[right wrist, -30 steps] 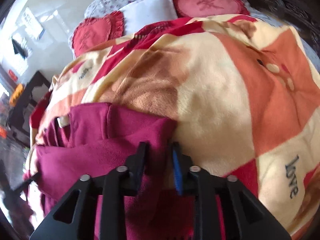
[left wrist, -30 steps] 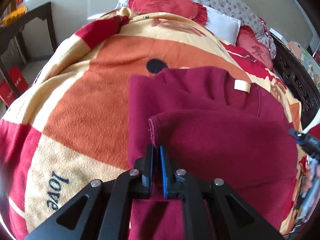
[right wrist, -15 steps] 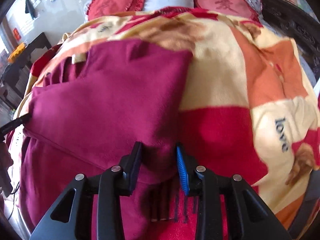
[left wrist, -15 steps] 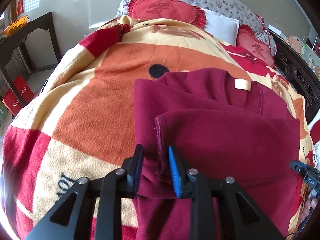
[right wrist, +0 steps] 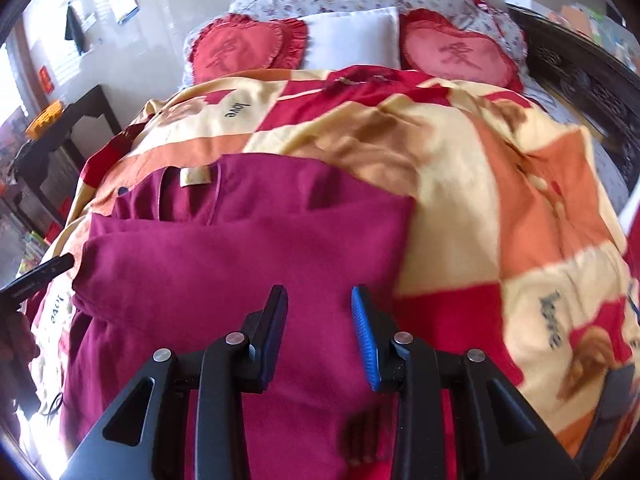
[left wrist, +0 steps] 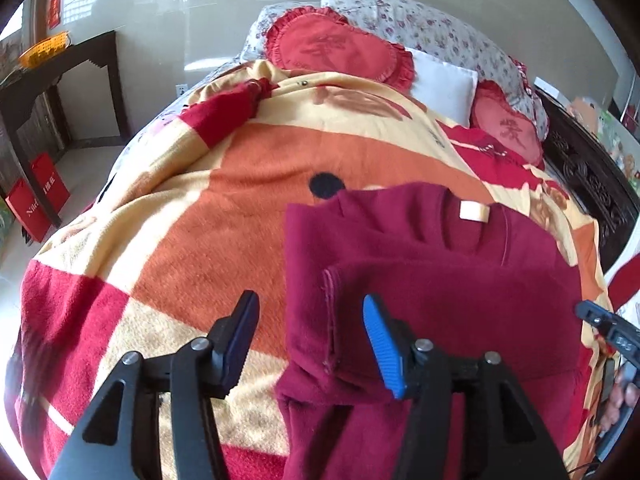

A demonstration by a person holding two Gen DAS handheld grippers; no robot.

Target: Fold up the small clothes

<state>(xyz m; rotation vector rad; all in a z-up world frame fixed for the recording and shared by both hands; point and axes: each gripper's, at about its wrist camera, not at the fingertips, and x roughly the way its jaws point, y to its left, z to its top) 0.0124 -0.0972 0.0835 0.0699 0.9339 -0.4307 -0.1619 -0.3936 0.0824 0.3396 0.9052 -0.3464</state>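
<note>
**Sweater folded, both grippers off it**

We see the maroon fleece sweater (left wrist: 460, 300) flat on the orange-red-cream plush blanket (left wrist: 168, 240) — left gripper (left wrist: 310, 334) opening over its folded edge, right gripper (right wrist: 320, 330) slightly apart, gripping nothing.

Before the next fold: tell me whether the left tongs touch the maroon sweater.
Apart. In the left wrist view the left tongs are opening, both pads clear of the maroon sweater lying between them.

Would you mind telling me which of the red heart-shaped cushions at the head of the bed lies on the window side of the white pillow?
The larger-looking heart cushion, left of the white pillow in the left wrist view; the other heart cushion lies beyond the pillow, by the dark carved bed frame.
</note>
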